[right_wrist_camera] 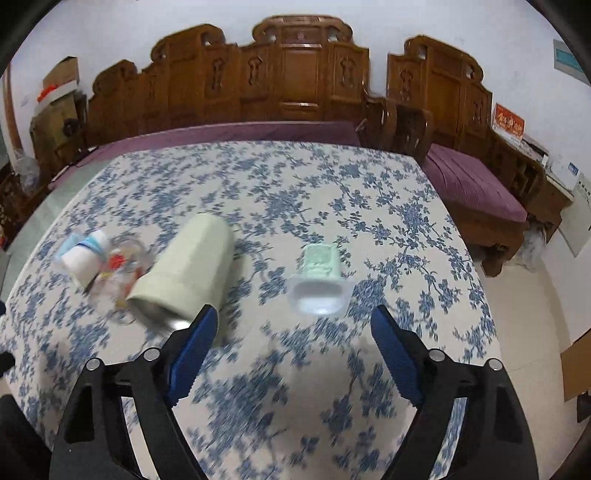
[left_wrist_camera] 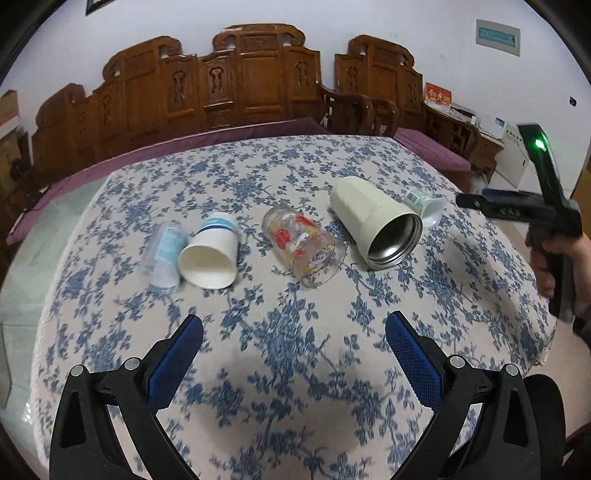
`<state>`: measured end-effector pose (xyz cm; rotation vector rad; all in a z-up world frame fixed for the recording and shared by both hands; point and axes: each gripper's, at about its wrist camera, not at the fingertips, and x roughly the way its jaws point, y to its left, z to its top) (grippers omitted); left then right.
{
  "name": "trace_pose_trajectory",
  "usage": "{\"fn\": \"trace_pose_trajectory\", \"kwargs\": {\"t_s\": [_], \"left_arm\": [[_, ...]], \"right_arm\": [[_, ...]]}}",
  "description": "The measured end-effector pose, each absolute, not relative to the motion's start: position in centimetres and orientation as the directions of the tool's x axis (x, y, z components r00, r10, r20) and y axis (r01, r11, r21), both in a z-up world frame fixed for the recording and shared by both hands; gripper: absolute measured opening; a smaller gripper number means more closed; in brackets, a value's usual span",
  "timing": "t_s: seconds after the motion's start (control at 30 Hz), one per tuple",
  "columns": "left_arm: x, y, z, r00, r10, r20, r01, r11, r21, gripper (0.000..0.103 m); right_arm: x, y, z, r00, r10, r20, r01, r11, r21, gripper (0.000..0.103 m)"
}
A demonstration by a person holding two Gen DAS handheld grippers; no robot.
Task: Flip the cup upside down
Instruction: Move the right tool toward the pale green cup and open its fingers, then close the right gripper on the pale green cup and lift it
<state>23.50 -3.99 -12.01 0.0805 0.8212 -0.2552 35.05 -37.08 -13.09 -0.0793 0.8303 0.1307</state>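
Left wrist view shows five cups lying on their sides in a row on the floral tablecloth [left_wrist_camera: 280, 177]: a clear plastic cup [left_wrist_camera: 164, 254], a paper cup [left_wrist_camera: 210, 256], a printed glass [left_wrist_camera: 304, 249], a cream steel tumbler [left_wrist_camera: 373, 221] and a small green-labelled cup [left_wrist_camera: 424, 205]. The left gripper [left_wrist_camera: 294, 334] hangs spread wide and empty above the cloth. From the right wrist view, the right gripper [right_wrist_camera: 293, 325] is likewise released, with the small green-labelled cup just ahead between its fingers, untouched.

**A household sitting room**

The setting was a home living room. A carved wooden sofa [left_wrist_camera: 255, 77] with purple seat cushions [right_wrist_camera: 476, 184] stood against a plain white wall [left_wrist_camera: 443, 22]. In front of it, a table carried a blue floral tablecloth [left_wrist_camera: 288, 177]. A red greeting card [right_wrist_camera: 509, 123] and stacked cardboard boxes [right_wrist_camera: 61, 79] sat at the room's edges.
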Motion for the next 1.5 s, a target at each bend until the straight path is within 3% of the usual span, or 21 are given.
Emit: {"fn": "trace_pose_trajectory", "kwargs": {"t_s": [0.4,0.57,0.7,1.1,1.5], "left_arm": [[26.8,-7.3,-14.3,0.601,-0.249,-0.760,0.338,0.940,-0.040,0.095],[26.4,-7.9,-15.0,0.580,-0.271,-0.768,0.359,0.932,-0.058,0.095],[25.8,-8.2,-15.2,0.571,-0.281,-0.772,0.371,0.926,-0.062,0.095],[23.2,-7.2,-13.8,0.593,-0.278,-0.756,0.343,0.936,-0.075,0.095],[19.8,-4.0,-12.1,0.636,-0.216,-0.740,0.281,0.959,-0.038,0.095]], "right_arm": [[46.1,-39.2,-16.4,0.523,0.060,-0.850,-0.094,0.995,0.013,0.071],[47.9,-39.2,-18.4,0.454,0.068,-0.888,-0.084,0.996,0.034,0.062],[48.2,-39.1,-19.1,0.415,0.077,-0.906,-0.069,0.996,0.052,0.048],[42.8,-38.1,-15.9,0.459,0.113,-0.881,-0.145,0.988,0.050,0.046],[32.0,-31.1,-10.9,0.509,0.266,-0.819,-0.340,0.936,0.093,0.046]]}}
